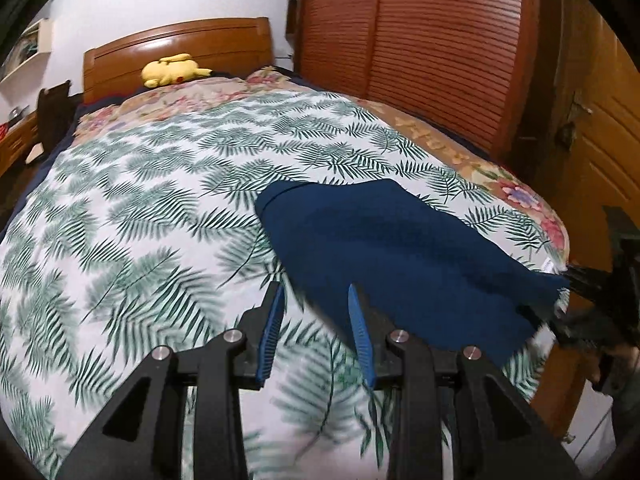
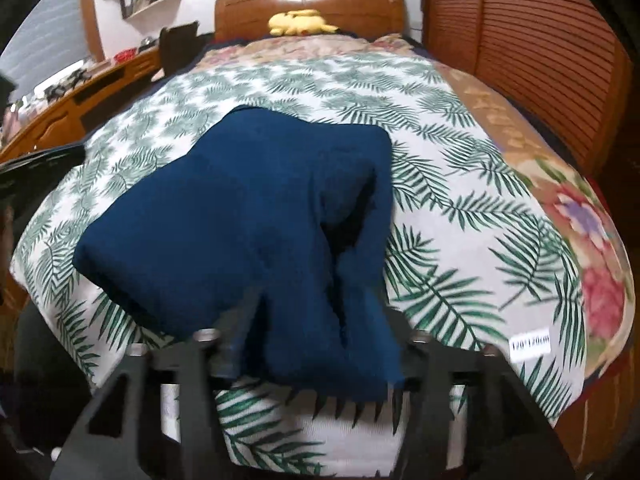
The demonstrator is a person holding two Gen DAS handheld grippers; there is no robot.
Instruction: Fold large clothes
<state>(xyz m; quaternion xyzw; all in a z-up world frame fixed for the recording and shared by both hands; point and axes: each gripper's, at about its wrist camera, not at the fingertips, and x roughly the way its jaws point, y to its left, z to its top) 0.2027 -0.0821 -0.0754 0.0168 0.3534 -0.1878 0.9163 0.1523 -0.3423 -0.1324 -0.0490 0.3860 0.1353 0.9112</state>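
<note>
A navy blue garment (image 1: 400, 248) lies folded on the palm-leaf bedspread (image 1: 140, 208), near the bed's right front corner. My left gripper (image 1: 316, 292) hovers just left of its near edge, blue pads (image 1: 270, 332) apart with only bedspread between them. At the garment's right corner sits the black right gripper (image 1: 592, 292). In the right wrist view the garment (image 2: 240, 216) drapes over and between the fingers of my right gripper (image 2: 316, 304). Its fingers (image 2: 248, 320) stand wide apart and the cloth hides their tips.
A yellow plush toy (image 1: 174, 70) lies by the wooden headboard (image 1: 180, 44). A slatted wardrobe (image 1: 420, 40) runs along the bed's right side, and a wooden desk (image 2: 80, 88) stands on the left. The bed's front edge (image 2: 280, 420) is right below my right gripper.
</note>
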